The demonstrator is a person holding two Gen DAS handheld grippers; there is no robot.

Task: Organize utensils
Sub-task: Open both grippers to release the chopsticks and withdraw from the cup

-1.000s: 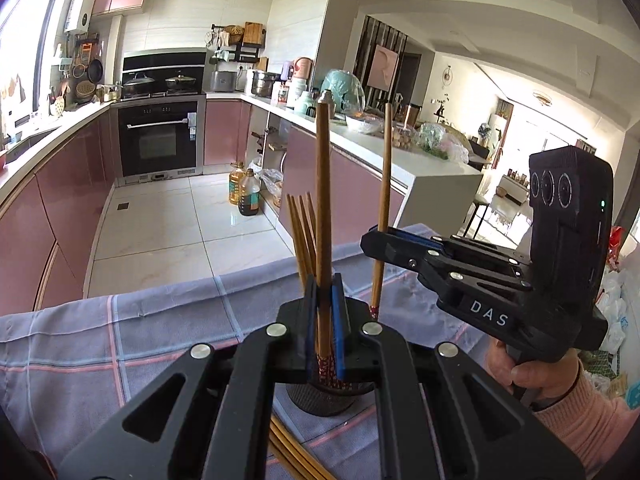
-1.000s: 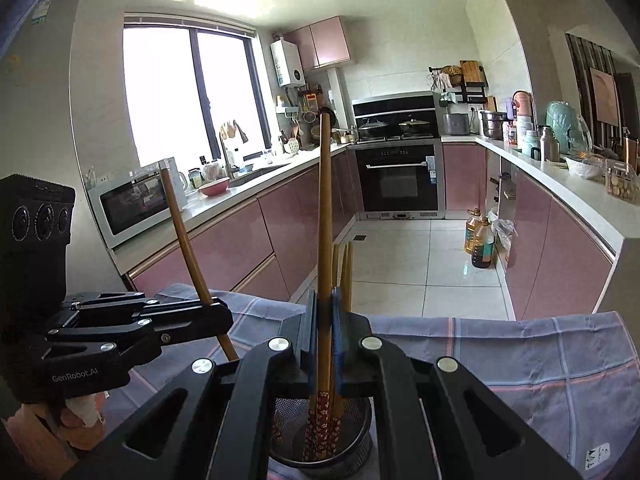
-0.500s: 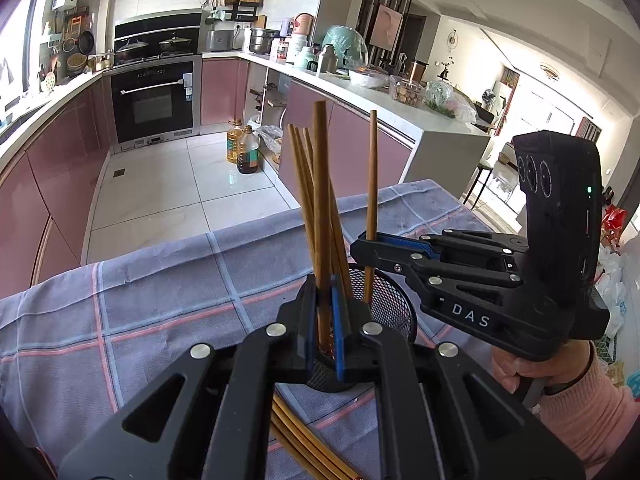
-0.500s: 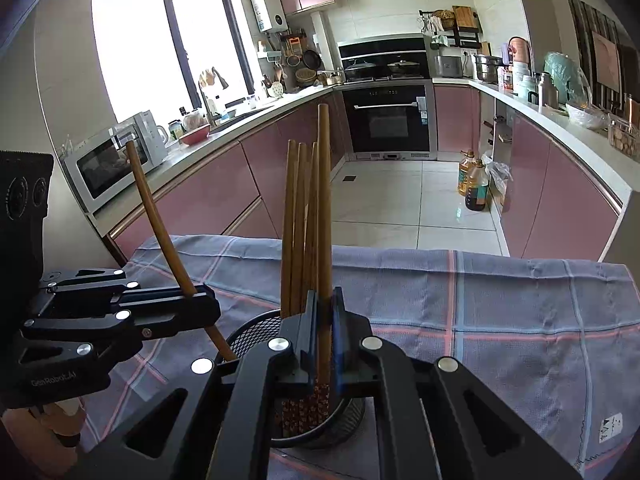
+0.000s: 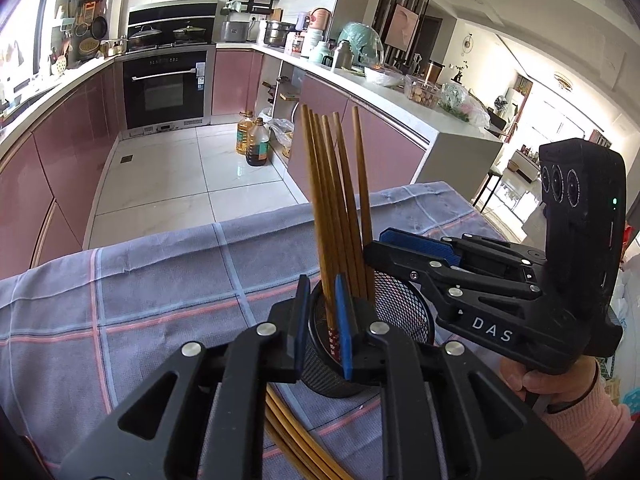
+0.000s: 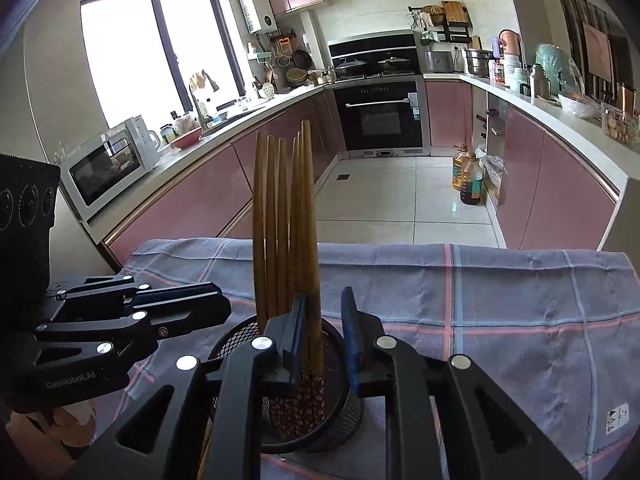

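A black mesh holder (image 5: 400,312) (image 6: 344,412) stands on the checked cloth and holds several brown chopsticks (image 5: 340,200) (image 6: 284,224) upright. My left gripper (image 5: 323,320) is open right over the holder's near rim, with chopsticks standing free between its blue pads. My right gripper (image 6: 322,332) is open over the same holder; the chopsticks lean by its left pad. The right gripper also shows in the left wrist view (image 5: 404,248), open beside the chopsticks. More loose chopsticks (image 5: 296,440) lie on the cloth under my left gripper.
The table carries a blue-grey cloth with pink and white stripes (image 5: 160,280) (image 6: 500,312). Its far edge drops to the kitchen floor. Pink cabinets, an oven and oil bottles (image 5: 254,142) stand beyond.
Both grippers lowered their chopsticks into the holder and opened, letting them go. The chopsticks now stand with the others in the holder.
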